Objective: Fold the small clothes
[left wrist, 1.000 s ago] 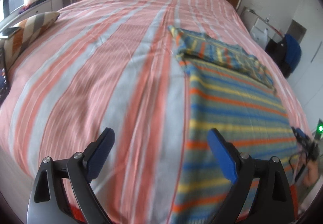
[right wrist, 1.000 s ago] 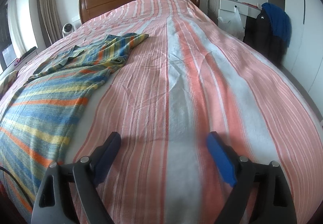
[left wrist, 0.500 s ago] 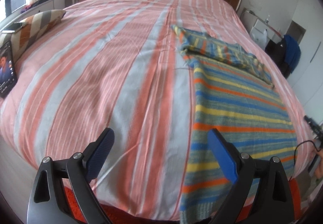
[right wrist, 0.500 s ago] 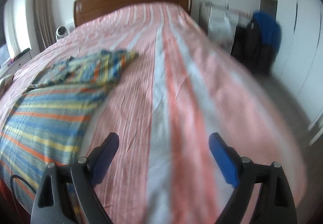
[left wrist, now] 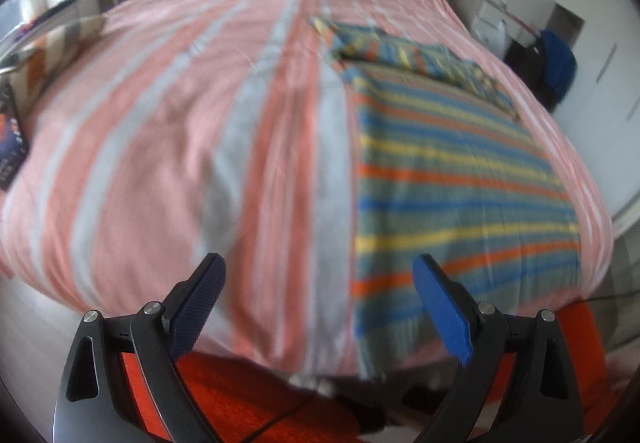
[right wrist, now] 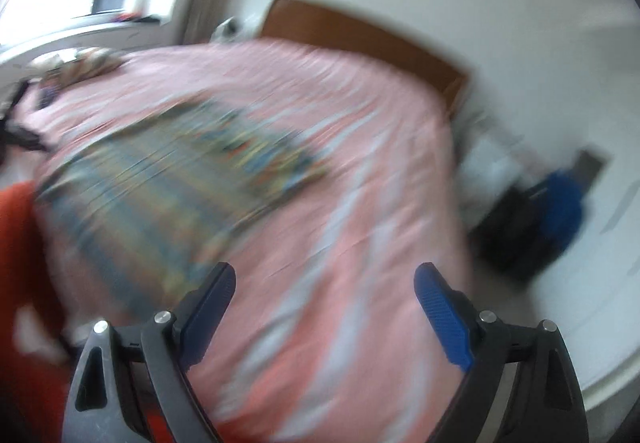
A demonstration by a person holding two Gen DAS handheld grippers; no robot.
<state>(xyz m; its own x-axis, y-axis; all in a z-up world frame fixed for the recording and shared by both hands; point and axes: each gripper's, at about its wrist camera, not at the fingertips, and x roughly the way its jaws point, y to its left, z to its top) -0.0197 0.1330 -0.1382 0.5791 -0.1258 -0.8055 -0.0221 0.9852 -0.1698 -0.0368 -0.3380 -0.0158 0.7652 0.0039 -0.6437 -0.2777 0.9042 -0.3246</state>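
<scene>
While the striped garment (left wrist: 460, 179) is left spread flat on the bed (left wrist: 160, 131) near its foot edge, both the left gripper (left wrist: 318, 307) and the right gripper (right wrist: 324, 307) are held wide open and empty — the right one swung upward, away from the bed, since a second ago — so folding is judged not yet begun.

Beds: one (left wrist: 168, 131), under a pink-and-white striped cover
Striped garments: one (left wrist: 460, 171), spread flat on the cover, top part folded over
Headboards: one, brown wood (right wrist: 360, 39)
Grippers: two, left gripper (left wrist: 320, 295) and right gripper (right wrist: 324, 301)
Blue finger pads: four, two per gripper
Striped cushions: one (left wrist: 52, 47), at the bed's left edge
Blue bags: one (left wrist: 558, 61), beside the bed
</scene>
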